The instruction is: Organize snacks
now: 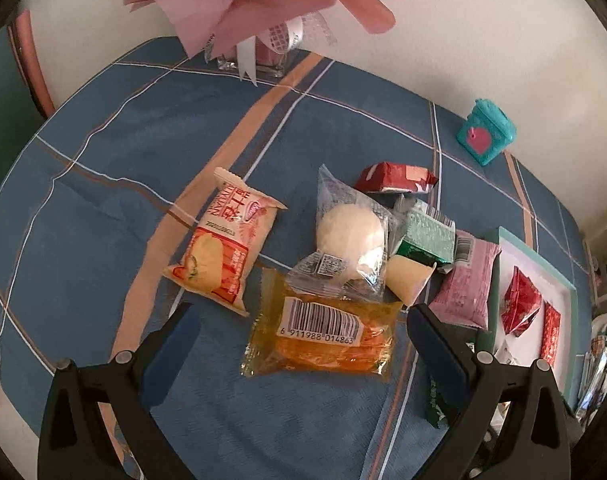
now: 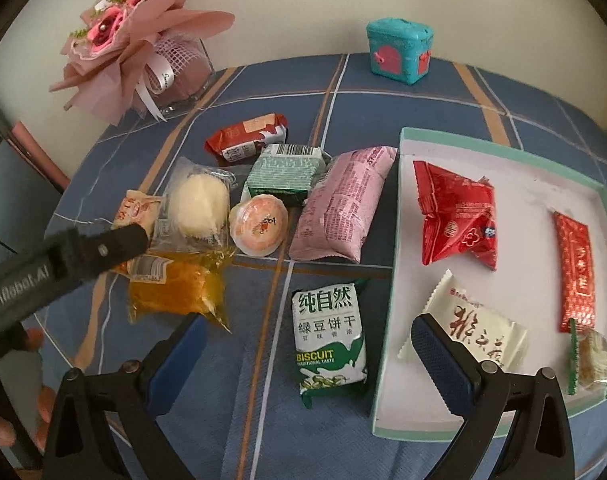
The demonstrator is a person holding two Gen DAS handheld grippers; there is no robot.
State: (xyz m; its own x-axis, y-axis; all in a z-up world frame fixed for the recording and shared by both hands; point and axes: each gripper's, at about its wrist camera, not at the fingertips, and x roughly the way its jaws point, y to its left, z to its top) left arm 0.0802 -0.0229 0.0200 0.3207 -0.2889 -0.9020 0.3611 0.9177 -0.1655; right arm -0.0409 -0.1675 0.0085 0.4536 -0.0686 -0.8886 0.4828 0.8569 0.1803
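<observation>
My left gripper (image 1: pixel 303 311) is open, low over an orange clear packet with a barcode (image 1: pixel 323 332) that lies between its fingers. Behind it lie a cream-and-red packet (image 1: pixel 223 248), a clear-wrapped white bun (image 1: pixel 349 236), a green packet (image 1: pixel 427 232), a dark red packet (image 1: pixel 395 178) and a pink packet (image 1: pixel 467 280). My right gripper (image 2: pixel 308 322) is open above a green-and-white biscuit packet (image 2: pixel 329 336); its right finger (image 2: pixel 443 360) overlaps the teal-rimmed white tray (image 2: pixel 399 200). The tray holds a red packet (image 2: pixel 459 216), a red stick (image 2: pixel 575 268) and a white packet (image 2: pixel 479 328).
A pink bouquet in a glass vase (image 2: pixel 143 40) stands at the back left of the blue checked tablecloth (image 2: pixel 423 108). A small teal chest (image 2: pixel 401 50) sits by the wall. An orange jelly cup (image 2: pixel 259 224) lies mid-pile. The left gripper's black body (image 2: pixel 135 240) reaches over the left snacks.
</observation>
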